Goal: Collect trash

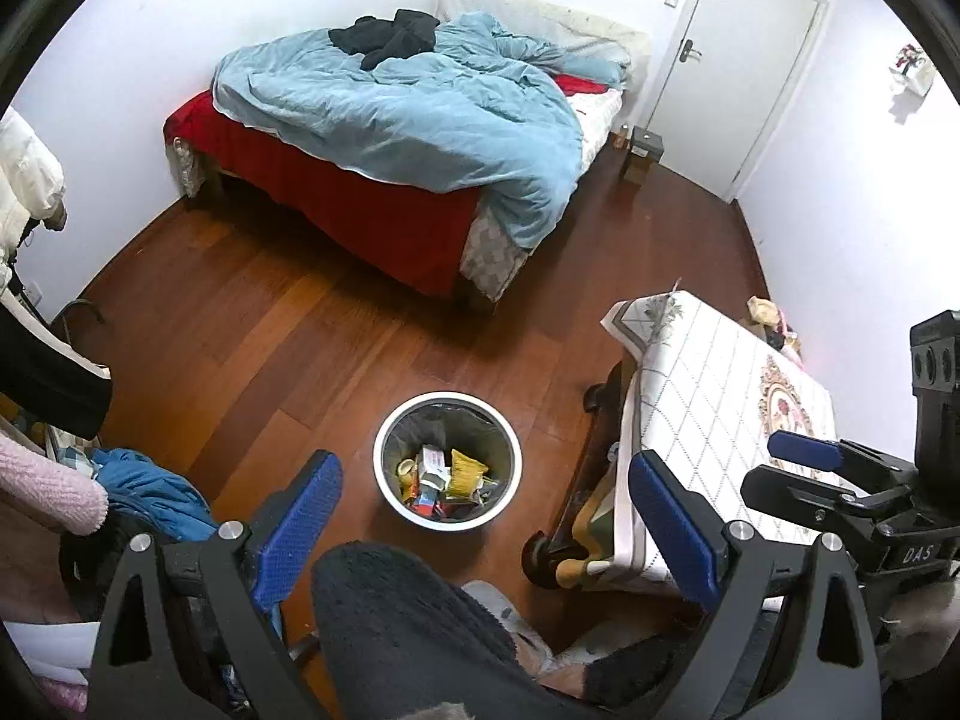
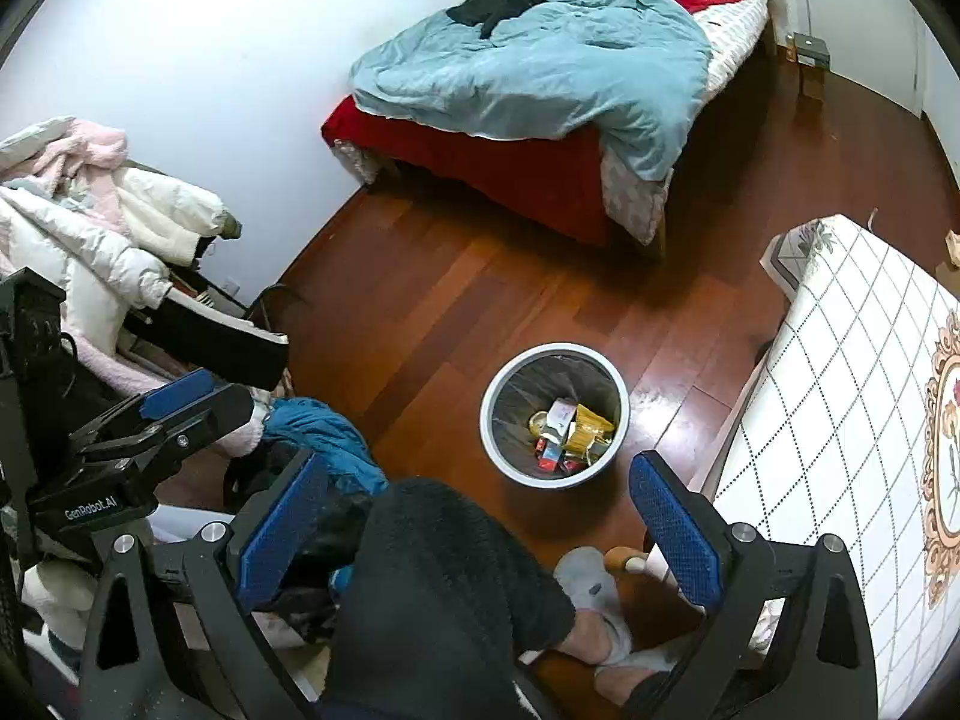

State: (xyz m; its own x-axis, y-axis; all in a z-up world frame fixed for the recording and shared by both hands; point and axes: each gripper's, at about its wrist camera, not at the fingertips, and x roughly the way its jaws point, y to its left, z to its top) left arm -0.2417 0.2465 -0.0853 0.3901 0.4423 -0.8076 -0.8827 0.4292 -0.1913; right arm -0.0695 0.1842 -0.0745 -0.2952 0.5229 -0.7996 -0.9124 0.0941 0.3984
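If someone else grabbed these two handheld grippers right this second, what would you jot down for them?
Left gripper: open, holding nothing, raised above the floor.
Right gripper: open, holding nothing, also raised.
Trash bin: round, white-rimmed with a dark liner, on the wooden floor between the bed and the table with the patterned cloth. It already holds packets and wrappers.
Done: some trash is in the bin.
Left: no loose trash shows on the open floor or the tablecloth. Check around the clothes pile and the small items on the floor past the table; what they are cannot be told.
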